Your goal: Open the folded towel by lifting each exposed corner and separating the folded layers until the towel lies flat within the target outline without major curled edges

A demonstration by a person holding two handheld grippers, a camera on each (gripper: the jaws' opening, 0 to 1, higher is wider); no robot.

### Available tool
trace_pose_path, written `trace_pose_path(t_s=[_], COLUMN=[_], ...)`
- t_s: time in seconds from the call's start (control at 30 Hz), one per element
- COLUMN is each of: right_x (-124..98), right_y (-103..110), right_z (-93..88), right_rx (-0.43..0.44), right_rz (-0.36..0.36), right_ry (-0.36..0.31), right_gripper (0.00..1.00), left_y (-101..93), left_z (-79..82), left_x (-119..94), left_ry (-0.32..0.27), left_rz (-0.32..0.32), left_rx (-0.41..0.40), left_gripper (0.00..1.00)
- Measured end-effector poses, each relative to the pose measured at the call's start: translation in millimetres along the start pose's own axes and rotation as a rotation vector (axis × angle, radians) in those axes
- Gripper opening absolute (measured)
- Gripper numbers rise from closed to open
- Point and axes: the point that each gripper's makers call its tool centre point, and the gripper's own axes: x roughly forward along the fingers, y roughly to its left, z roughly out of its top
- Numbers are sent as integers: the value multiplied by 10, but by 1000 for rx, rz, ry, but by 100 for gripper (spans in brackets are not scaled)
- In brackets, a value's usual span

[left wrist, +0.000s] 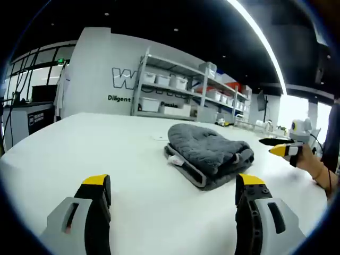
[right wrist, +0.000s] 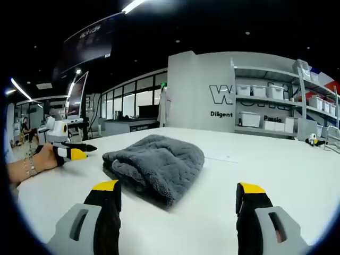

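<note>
A folded grey towel [left wrist: 210, 154] lies in a thick bundle on the white table [left wrist: 106, 154], ahead and slightly right of my left gripper [left wrist: 174, 192]. That gripper is open, its yellow-tipped jaws wide apart above bare table, short of the towel. The right gripper [left wrist: 276, 147] enters at the right edge, held by a hand, beside the towel. In the right gripper view the towel [right wrist: 156, 164] sits ahead and left of centre. My right gripper [right wrist: 178, 197] is open, nothing between its jaws. The left gripper [right wrist: 71, 150] shows at the left, held by a hand.
Metal shelving [left wrist: 180, 90] with white bins stands behind the table against a white wall with dark lettering [right wrist: 228, 95]. A thin flat outline mark [right wrist: 220, 156] lies on the table [right wrist: 276, 164] just right of the towel. Desks and monitors [right wrist: 79, 95] stand further back.
</note>
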Motion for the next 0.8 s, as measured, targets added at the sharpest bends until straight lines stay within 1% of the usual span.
trace_pose_path(t_s=[0.07, 0.23, 0.37, 0.47, 0.57, 0.7, 0.8], right_x=[2, 5, 2, 1, 4, 6, -2], right_y=[0, -5, -12, -5, -6, -7, 5], right_z=[-8, -10, -1, 0, -1, -5, -11], right_rx=[-3, 0, 0, 0, -1, -1, -1], right_rz=[1, 1, 0, 3, 4, 4, 6], right_ry=[6, 8, 5, 5, 7, 10, 10], right_gripper=[89, 89, 89, 89, 89, 89, 89], left_y=[0, -17, -105, -170, -188, -132, -85], left_z=[17, 43, 205, 277, 282, 258, 272], left_x=[-2, 8, -45, -68, -65, -65, -82], left_ry=[-8, -14, -58, -78, -81, -75, -86], left_rz=[-6, -11, -21, -34, -42, -38, -29], left_rx=[-9, 0, 47, 71, 77, 56, 36], left_gripper=[96, 96, 96, 96, 96, 96, 95])
